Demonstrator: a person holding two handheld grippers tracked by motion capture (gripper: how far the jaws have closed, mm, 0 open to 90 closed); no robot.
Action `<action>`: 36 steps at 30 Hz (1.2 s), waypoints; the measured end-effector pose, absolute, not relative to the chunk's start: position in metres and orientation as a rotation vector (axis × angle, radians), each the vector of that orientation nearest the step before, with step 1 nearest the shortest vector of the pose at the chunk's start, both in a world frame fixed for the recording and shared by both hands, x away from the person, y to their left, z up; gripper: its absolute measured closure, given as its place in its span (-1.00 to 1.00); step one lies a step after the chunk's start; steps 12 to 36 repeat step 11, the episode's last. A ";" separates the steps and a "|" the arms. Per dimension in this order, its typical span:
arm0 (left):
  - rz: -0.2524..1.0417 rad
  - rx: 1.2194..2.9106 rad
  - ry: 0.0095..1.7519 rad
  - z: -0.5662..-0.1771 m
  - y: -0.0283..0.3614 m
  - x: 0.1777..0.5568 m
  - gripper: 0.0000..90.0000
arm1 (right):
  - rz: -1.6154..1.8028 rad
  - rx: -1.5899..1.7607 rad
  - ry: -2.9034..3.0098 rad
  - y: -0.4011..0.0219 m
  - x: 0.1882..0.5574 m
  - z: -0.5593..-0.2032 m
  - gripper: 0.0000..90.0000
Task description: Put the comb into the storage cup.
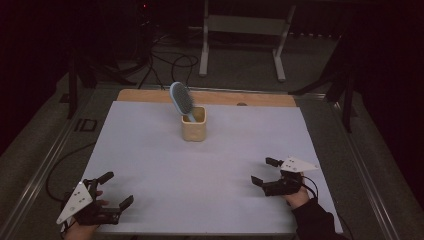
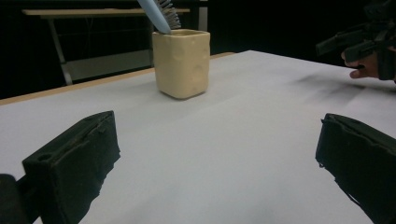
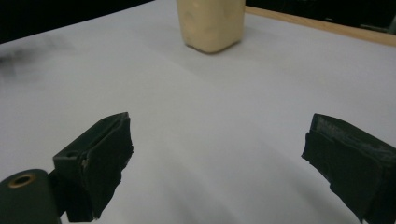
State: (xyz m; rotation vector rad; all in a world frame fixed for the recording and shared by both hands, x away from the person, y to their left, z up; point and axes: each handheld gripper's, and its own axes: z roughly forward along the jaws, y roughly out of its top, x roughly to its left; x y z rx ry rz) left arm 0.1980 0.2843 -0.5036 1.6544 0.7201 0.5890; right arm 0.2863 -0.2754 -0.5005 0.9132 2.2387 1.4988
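Nearest to us, at the bottom left of the high view, our left hand-held gripper (image 1: 116, 190) rests low over the white surface (image 1: 150, 165) with its jaws spread wide and nothing between them. It sits well apart from the cream cup (image 1: 193, 124), on the near left side of it, and points roughly toward it.

Moving rightward to the middle, the cup stands upright toward the far edge of the surface, with a blue hairbrush (image 1: 181, 99) standing in it, handle down and bristle head leaning up and to the cup's left. We judge that the brush is already settled in the cup, so if placing it was the job, that part looks done.

Further right, our right hand-held gripper (image 1: 265, 171) hovers near the surface on the near right side of the cup, likewise well apart from it, jaws parted and empty. We see neither one touching the cup or brush, so any further handling has not yet begun.
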 end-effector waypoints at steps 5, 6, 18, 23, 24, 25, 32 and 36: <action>0.585 1.655 0.721 -0.504 0.284 0.198 -1.00 | 1.498 0.952 2.206 -0.289 0.275 -0.505 -0.84; 0.585 1.655 0.721 -0.504 0.284 0.198 -1.00 | 1.497 0.966 2.200 -0.291 0.274 -0.505 -0.84; 0.586 1.653 0.721 -0.504 0.284 0.198 -1.00 | 1.500 0.983 2.184 -0.297 0.272 -0.507 -0.84; 0.586 1.653 0.721 -0.504 0.284 0.198 -1.00 | 1.500 0.983 2.184 -0.297 0.272 -0.507 -0.84; 0.586 1.653 0.721 -0.504 0.284 0.198 -1.00 | 1.500 0.983 2.184 -0.297 0.272 -0.507 -0.84; 0.586 1.653 0.721 -0.504 0.284 0.198 -1.00 | 1.500 0.983 2.184 -0.297 0.272 -0.507 -0.84; 0.586 1.653 0.721 -0.504 0.284 0.198 -1.00 | 1.500 0.983 2.184 -0.297 0.272 -0.507 -0.84; 0.586 1.653 0.721 -0.504 0.284 0.198 -1.00 | 1.500 0.983 2.184 -0.297 0.272 -0.507 -0.84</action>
